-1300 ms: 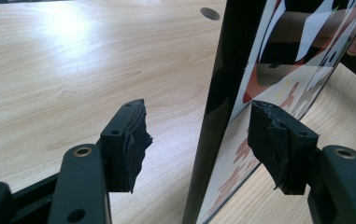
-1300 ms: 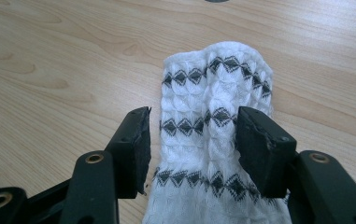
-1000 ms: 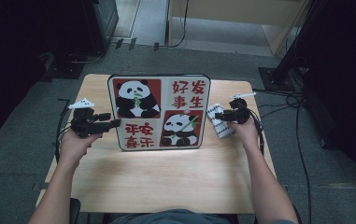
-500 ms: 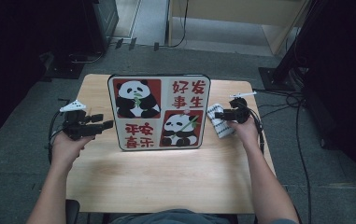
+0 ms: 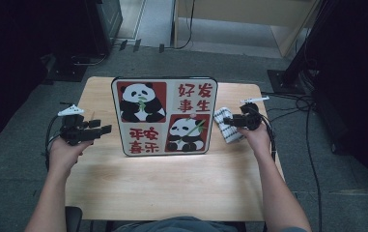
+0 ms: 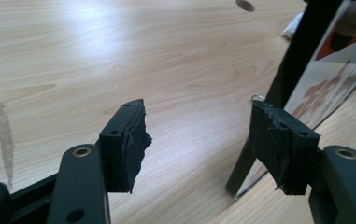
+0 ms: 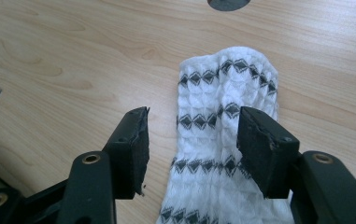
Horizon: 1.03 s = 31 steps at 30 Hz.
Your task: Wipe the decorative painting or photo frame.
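Presently, the right gripper (image 7: 192,149) is hovering low over a white sock (image 7: 222,140) with dark diamond bands, its jaws standing apart with nothing pressed between the pads. That sock is lying flat on the wooden table (image 5: 172,188), just beside the right edge of an upright panda board (image 5: 164,116), as the high view shows. Meanwhile the left gripper (image 6: 199,144) is pointing at the board's left edge, its jaws likewise gaping wide and gripping nothing, with the board's dark frame showing just behind its right pad in the left gripper view.
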{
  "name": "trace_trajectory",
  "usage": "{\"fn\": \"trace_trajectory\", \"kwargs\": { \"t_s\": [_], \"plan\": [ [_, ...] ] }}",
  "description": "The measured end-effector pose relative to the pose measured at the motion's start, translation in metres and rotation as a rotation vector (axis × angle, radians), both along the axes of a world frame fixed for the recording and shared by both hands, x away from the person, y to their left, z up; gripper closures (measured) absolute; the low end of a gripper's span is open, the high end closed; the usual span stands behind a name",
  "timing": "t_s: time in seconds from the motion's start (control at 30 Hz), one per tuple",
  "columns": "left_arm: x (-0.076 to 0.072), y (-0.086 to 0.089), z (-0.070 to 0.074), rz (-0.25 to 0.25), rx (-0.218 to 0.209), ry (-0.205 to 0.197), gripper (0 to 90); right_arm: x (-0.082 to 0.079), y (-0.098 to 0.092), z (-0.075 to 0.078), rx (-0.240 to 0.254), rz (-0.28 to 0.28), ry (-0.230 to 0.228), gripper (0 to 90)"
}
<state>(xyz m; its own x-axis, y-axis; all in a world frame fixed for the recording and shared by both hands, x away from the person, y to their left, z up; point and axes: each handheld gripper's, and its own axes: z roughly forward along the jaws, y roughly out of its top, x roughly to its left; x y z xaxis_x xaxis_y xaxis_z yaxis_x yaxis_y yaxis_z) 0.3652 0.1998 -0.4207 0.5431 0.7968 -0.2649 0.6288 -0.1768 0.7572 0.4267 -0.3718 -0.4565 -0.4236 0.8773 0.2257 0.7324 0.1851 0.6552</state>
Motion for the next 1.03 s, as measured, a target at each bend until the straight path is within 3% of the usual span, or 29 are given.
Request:
{"fn": "trace_trajectory", "kwargs": {
  "t_s": [0.13,0.6,0.87,1.03],
  "plan": [
    [0.002,0.001,-0.004,0.002,0.022,0.01,37.1,-0.005,0.002,0.001,-0.019,0.014,0.002,44.1],
    [0.009,0.002,-0.015,0.031,0.07,0.07,36.9,-0.022,0.003,0.01,0.005,0.031,-0.017,41.4],
    [0.01,0.005,-0.017,0.049,0.077,0.081,36.6,-0.022,0.001,0.008,0.005,0.019,-0.024,41.3],
    [0.009,0.004,-0.014,0.061,0.07,0.045,36.2,-0.022,0.0,0.008,0.007,0.019,-0.029,39.2]
  ]
}}
